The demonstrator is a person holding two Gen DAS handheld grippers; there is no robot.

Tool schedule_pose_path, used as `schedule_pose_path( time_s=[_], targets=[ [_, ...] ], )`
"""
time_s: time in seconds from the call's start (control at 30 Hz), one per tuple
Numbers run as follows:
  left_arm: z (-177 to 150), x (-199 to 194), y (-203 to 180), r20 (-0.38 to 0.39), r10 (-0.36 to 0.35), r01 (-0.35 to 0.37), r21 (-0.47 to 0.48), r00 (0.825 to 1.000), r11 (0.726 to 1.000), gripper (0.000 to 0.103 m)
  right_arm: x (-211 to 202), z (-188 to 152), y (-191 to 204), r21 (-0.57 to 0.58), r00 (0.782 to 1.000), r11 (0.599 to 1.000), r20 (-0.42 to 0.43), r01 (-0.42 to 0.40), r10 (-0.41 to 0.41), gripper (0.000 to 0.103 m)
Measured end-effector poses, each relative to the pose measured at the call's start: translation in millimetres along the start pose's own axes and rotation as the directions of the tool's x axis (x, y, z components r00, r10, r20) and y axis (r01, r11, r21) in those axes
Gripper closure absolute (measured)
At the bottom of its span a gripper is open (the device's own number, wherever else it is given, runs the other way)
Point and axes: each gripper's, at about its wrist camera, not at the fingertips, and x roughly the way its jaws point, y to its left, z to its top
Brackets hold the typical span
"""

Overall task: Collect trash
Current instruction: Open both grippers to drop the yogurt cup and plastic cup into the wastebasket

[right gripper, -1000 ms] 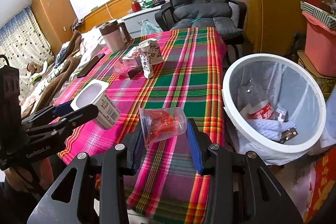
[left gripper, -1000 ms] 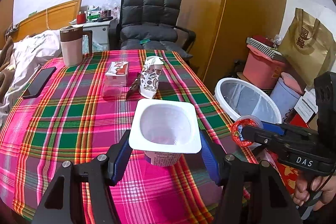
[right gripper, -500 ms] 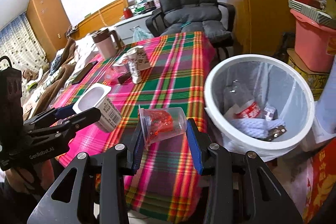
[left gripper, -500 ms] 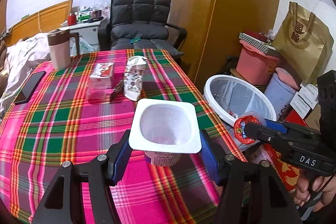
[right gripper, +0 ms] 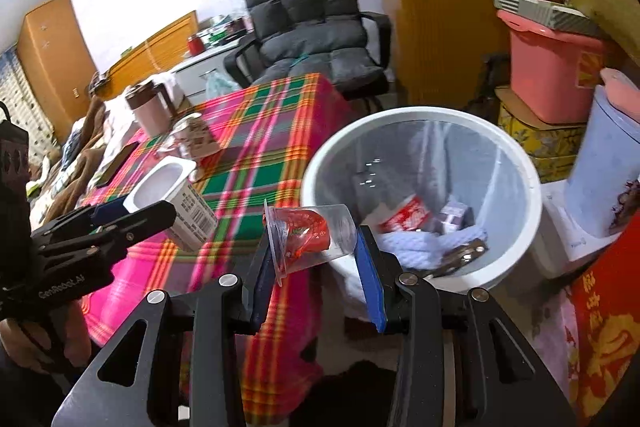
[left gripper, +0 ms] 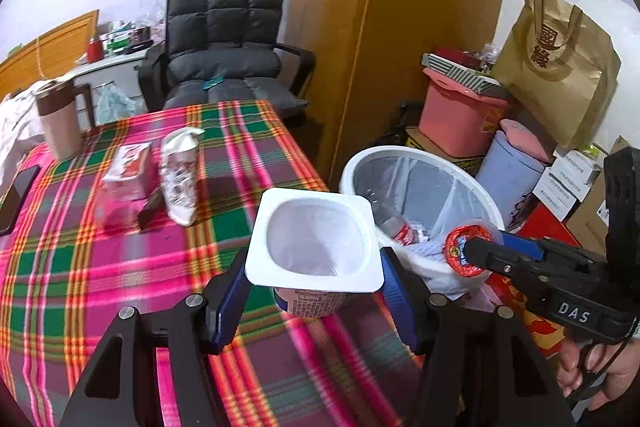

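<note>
My left gripper [left gripper: 314, 279] is shut on an empty white yogurt cup [left gripper: 314, 241] and holds it above the table's right edge; the cup also shows in the right wrist view [right gripper: 172, 201]. My right gripper [right gripper: 316, 263] is shut on a clear plastic cup with a red lid [right gripper: 310, 233], just left of the white trash bin [right gripper: 516, 163]. In the left wrist view that cup [left gripper: 466, 247] hangs over the bin's near rim [left gripper: 404, 151]. The bin holds a bottle and wrappers. A crumpled patterned carton [left gripper: 180, 179] and a small pink-white cup [left gripper: 126, 173] stand on the plaid tablecloth [left gripper: 80, 267].
A brown-lidded mug [left gripper: 58, 123] and a phone [left gripper: 16, 193] are at the table's far left. A dark chair [left gripper: 226, 47] stands behind the table. A pink tub [left gripper: 460, 115], a blue container [left gripper: 508, 171], boxes and a paper bag [left gripper: 556, 67] crowd the floor past the bin.
Both grippers have swung right with their cups toward the bin. The clear cup has gone from over the tablecloth to the bin's near rim.
</note>
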Motion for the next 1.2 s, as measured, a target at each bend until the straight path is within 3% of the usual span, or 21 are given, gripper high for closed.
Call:
schedule_pose_path(
  time_s=[0.7, 1.2],
  targets=[
    [40.3, 72.4, -50.9, -0.054, -0.158, 0.160, 0.041, 0.986, 0.986, 0.041, 7.4, -2.0, -60.1, 0.095, 0.990, 0.986, -0.048, 0.137, -0.133, 0.062],
    [45.4, 107.5, -58.9, -0.093, -0.178, 0.181, 0.024, 0.980, 0.983, 0.040, 19.7, -1.6, -74.0, 0.100, 0.980, 0.978, -0.098, 0.185, -0.175, 0.062]
  ],
)
